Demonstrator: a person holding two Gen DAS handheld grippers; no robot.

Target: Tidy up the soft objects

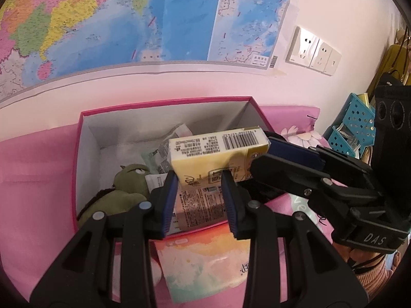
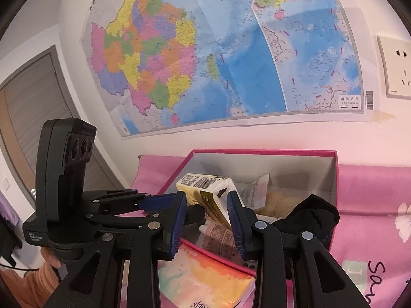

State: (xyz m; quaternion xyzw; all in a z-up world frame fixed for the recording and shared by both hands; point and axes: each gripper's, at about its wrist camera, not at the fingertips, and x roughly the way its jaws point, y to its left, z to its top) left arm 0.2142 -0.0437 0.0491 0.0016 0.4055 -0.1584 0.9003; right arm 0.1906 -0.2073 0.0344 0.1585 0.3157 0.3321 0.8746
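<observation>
Both grippers hold one pale yellow soft tissue pack (image 1: 215, 157) above the open pink cardboard box with grey inner walls (image 1: 84, 138).

The left gripper (image 1: 200, 200) is clenched on the near lower edge of the pack, its blue pads (image 1: 170, 205) pressing from either side. The right gripper (image 2: 206, 217) grasps the pack's other end, the plastic crumpled between its ribbed blue pads (image 2: 177, 223). In the left wrist view the right gripper reaches in from the right, level with the pack.

Just beyond and below the left gripper's tips, inside the box, lies a beige printed packet (image 1: 197, 210). To the left of that gripper sits a green plush toy with a white eye (image 1: 125, 187), and further ahead are crinkled clear wrappers (image 1: 164, 148). Right of the right gripper, a black fabric piece (image 2: 308, 215) hangs over the box's near rim.

Under both grippers, in front of the box, a pastel orange-and-teal tissue pack (image 1: 205, 259) lies on the pink cloth (image 1: 30, 179). A large coloured map (image 2: 205, 51) hangs on the wall ahead.
</observation>
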